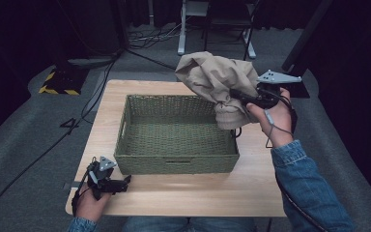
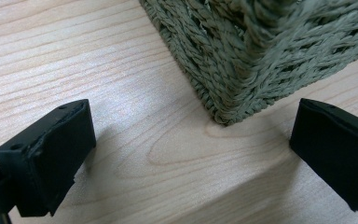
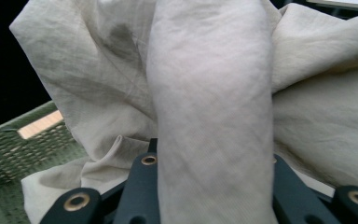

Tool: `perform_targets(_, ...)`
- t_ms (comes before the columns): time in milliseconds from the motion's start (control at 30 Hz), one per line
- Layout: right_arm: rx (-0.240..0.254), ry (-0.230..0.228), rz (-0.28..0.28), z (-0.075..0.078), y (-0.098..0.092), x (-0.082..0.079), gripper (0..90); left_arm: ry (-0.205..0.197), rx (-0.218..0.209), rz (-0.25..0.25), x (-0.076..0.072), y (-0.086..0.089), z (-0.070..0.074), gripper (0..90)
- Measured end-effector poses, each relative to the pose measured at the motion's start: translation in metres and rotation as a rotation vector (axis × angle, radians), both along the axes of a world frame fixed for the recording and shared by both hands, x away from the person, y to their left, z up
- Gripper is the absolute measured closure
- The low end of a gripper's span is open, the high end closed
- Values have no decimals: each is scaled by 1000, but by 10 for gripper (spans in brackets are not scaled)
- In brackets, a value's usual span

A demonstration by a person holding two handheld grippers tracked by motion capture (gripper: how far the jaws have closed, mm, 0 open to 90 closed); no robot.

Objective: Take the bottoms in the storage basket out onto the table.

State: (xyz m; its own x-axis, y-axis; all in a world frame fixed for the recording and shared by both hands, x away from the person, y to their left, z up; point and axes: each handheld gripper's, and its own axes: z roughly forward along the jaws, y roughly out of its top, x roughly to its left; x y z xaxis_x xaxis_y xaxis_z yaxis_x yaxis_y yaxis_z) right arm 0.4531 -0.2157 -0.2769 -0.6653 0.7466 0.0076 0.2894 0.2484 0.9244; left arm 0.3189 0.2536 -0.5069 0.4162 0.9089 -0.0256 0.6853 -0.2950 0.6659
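On the wooden surface point(image 1: 183, 188) sits the green woven basket point(image 1: 176, 162), above whose far right corner my right tool point(image 1: 236, 95) clenches a bunched beige cloth point(image 1: 212, 77) in the air, while my left tool point(image 1: 125, 181) rests released by the basket's near left corner.

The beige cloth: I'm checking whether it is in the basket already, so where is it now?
In the high view the beige cloth hangs bunched from the right gripper, held above the far right corner of the green woven basket, not resting inside it.
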Motion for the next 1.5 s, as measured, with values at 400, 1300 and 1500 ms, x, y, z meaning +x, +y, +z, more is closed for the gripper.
perform_targets(400, -22, -2, -106, 7, -39, 4, 758, 0, 0, 0, 0, 0, 0, 4)
perform_targets(1300, -113, 124, -373, -34, -103, 52, 756, -1, -1, 1, 0, 0, 0, 4)
perform_targets(1500, -134, 165, -400, -50, -108, 62, 756, -1, 0, 0, 0, 0, 0, 4)
